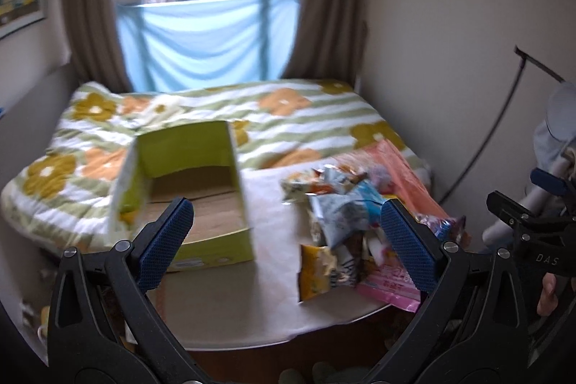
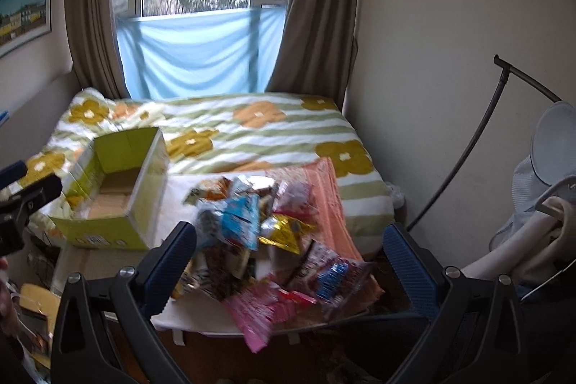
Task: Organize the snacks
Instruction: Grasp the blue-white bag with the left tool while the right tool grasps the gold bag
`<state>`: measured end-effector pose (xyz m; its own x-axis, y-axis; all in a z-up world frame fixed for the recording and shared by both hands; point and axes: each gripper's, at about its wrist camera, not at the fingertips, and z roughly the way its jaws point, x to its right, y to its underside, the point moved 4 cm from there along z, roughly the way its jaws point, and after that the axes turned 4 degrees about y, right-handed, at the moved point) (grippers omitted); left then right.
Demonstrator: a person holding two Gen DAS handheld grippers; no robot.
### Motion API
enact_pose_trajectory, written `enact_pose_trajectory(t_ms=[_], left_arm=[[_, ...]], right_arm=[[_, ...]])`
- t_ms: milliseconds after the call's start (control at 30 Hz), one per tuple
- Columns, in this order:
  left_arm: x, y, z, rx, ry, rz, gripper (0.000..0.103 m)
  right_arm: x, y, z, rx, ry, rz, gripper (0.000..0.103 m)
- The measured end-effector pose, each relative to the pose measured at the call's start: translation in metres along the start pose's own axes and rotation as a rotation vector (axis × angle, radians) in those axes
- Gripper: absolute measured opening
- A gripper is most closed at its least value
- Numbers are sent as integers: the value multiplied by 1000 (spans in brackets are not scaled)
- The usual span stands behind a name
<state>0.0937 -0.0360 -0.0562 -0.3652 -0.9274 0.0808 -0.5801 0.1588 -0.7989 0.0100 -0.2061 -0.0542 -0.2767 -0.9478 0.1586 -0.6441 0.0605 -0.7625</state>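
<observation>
Green cardboard box (image 1: 187, 200) sits open at centre-left of your left view, on the white worktop (image 1: 252, 305). The snack pile (image 2: 266, 240) lies at lower centre of your right view. Your left gripper (image 1: 284, 240) and right gripper (image 2: 288, 258) both have jaws spread wide, holding nothing.

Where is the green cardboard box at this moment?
The green cardboard box sits open on the white table, left of the snack pile, with the flowered bed behind it.
</observation>
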Motion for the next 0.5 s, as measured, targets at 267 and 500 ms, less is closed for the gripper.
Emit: enact_pose_trajectory(t_ms=[267, 500], left_arm=[[43, 21, 85, -147, 31, 149, 103], [78, 44, 154, -268, -13, 258, 103]], right_arm=[[16, 7, 65, -123, -67, -141, 103], [14, 22, 146, -249, -188, -307, 103]])
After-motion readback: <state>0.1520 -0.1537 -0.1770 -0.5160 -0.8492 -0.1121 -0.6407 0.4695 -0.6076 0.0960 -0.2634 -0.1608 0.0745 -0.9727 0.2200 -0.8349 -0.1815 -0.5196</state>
